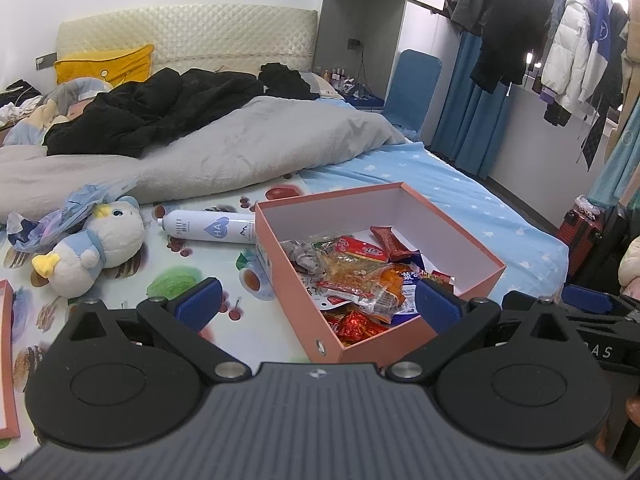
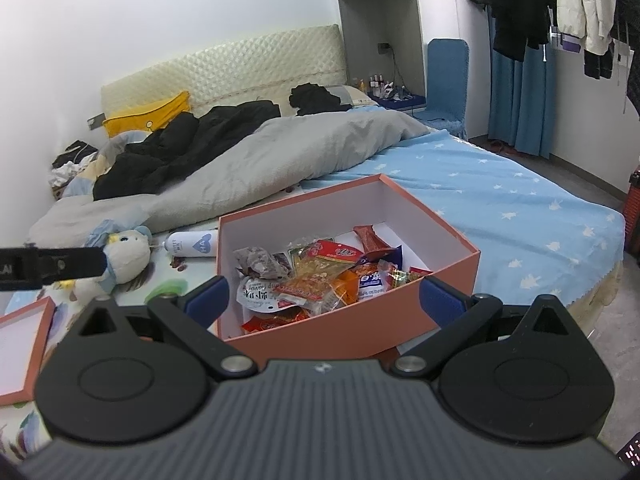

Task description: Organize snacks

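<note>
A pink box (image 1: 304, 292) is sitting open at the centre of the left wrist view, resting on a fruit-print mat (image 1: 248, 332) that is covering the near part of the bed (image 1: 472, 200). Snacks (image 1: 360, 276) are lying piled in the box's lower half: red, orange and clear packets overlapping one another, with one dark red bar (image 1: 390, 240) lying apart toward the box's upper right. The left gripper (image 1: 318, 300) is hovering at the bottom of that frame with its blue fingers (image 1: 200, 298) standing wide apart and holding nothing; the near corner of the box is showing between them. In the right wrist view the right gripper (image 2: 324, 300) is likewise spread wide and empty, with the box (image 2: 436, 280) and snacks (image 2: 320, 276) filling the gap between its blue fingers (image 2: 208, 296). A white bottle (image 1: 208, 230) is lying on its side just left of the box, and a plush duck (image 1: 96, 248) is lying further left, partly under a crumpled plastic bag (image 1: 48, 220). The box lid (image 2: 24, 340) is lying at the lower left edge of the right wrist view. A grey duvet (image 1: 240, 148) is lying bunched across the middle of the frame, with black clothes (image 1: 152, 112) heaped on it and a yellow pillow (image 1: 108, 64) at the upper left. Coats (image 1: 560, 40) are hanging at the upper right.
</note>
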Demonstrator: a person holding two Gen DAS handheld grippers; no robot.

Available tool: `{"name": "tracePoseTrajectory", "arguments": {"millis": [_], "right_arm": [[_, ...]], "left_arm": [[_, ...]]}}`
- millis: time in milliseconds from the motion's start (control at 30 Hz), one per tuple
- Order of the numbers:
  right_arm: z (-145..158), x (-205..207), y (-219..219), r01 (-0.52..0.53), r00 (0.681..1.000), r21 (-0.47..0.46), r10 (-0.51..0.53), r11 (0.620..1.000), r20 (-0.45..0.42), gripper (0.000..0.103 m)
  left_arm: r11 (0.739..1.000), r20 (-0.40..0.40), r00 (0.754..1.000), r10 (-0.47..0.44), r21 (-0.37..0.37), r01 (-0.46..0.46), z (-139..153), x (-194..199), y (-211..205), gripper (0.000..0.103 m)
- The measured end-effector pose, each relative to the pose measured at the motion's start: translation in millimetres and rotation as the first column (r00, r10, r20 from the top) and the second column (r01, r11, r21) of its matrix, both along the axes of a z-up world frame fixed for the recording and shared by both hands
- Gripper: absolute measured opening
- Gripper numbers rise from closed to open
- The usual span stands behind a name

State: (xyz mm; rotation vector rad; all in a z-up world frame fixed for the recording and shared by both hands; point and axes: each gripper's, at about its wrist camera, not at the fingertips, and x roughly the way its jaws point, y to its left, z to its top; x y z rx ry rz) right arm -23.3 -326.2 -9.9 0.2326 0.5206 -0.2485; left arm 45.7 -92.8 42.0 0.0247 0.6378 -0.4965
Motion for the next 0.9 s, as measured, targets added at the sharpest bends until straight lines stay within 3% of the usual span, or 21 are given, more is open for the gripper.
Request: {"name": "tracePoseTrajectory", "arguments": {"millis": [900], "right_arm": [[-0.3,0.7,-0.4,0.004,1.0,-0.003,-0.004,1.0,0.004,0.103]], "left_arm": [[1.0,-0.02,1.0,0.004,-0.006,-0.004,-2.0,-2.9,4.1,0.103]]}}
